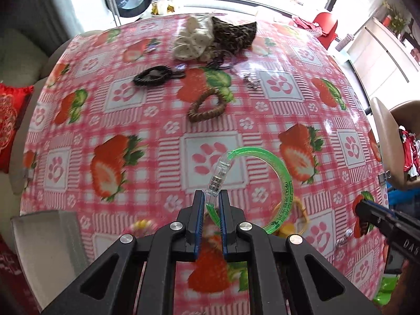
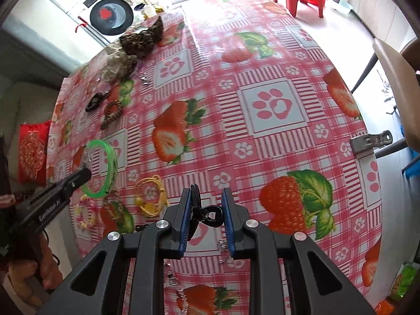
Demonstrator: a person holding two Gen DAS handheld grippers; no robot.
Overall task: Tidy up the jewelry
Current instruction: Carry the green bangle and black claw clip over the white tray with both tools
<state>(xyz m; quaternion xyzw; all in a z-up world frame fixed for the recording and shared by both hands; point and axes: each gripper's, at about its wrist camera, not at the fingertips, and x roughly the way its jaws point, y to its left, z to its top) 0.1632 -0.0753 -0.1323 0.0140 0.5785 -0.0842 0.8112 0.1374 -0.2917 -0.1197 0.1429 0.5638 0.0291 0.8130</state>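
Observation:
My left gripper (image 1: 211, 197) is shut on a translucent green bangle (image 1: 284, 173), pinching it beside its clear clasp; the hoop hangs above the strawberry-print tablecloth (image 1: 157, 120). The right wrist view shows the same bangle (image 2: 113, 162) in the left gripper (image 2: 84, 176) at the left. My right gripper (image 2: 207, 194) is shut on a black looped hair tie (image 2: 210, 215), which spans the gap between the blue pads above the cloth. The right gripper (image 1: 367, 212) also enters the left wrist view from the right edge.
A brown woven bracelet (image 1: 207, 109), a black bead bracelet (image 1: 152, 76), silver earrings (image 1: 252, 81) and two pouches (image 1: 194, 39) lie farther back. A yellow cord bracelet (image 2: 151, 194), a pastel bead bracelet (image 2: 84, 215) and a silver chain (image 2: 173, 281) lie close by. A chair (image 1: 388, 141) stands right.

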